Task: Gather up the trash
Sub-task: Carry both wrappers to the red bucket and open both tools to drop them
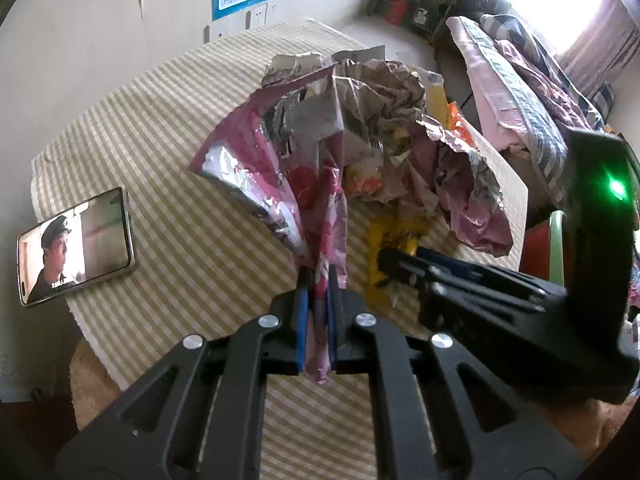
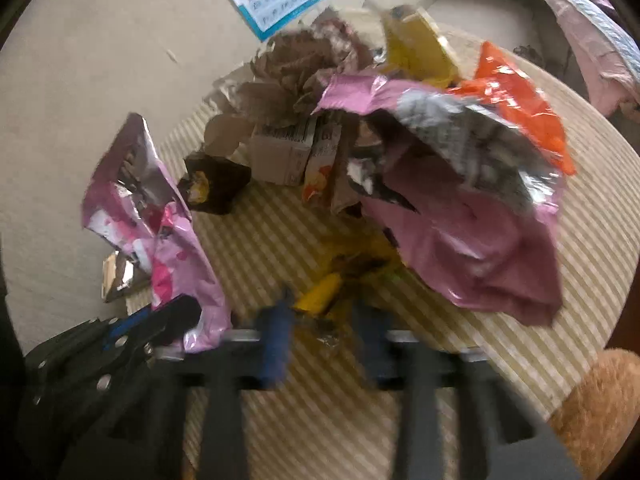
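— Pink foil snack bag (image 1: 256, 168): where does it sit?

— Its crumpled bottom end is clamped in the left claw (image 1: 318, 300), blue pads pressed tight, with the open top lifted over the striped beige tabletop (image 1: 168, 128).

— And the right claw (image 2: 320, 344)?

— Blurred, low over a yellow crinkled wrapper (image 2: 320, 296); the wrapper lies between its pads, which are drawn in on it.

— Other trash?

— Brown crumpled paper (image 2: 296, 68), an orange wrapper (image 2: 516, 92) and a mauve bag (image 2: 472, 248) heap just behind. A phone (image 1: 76, 246) lies well apart.
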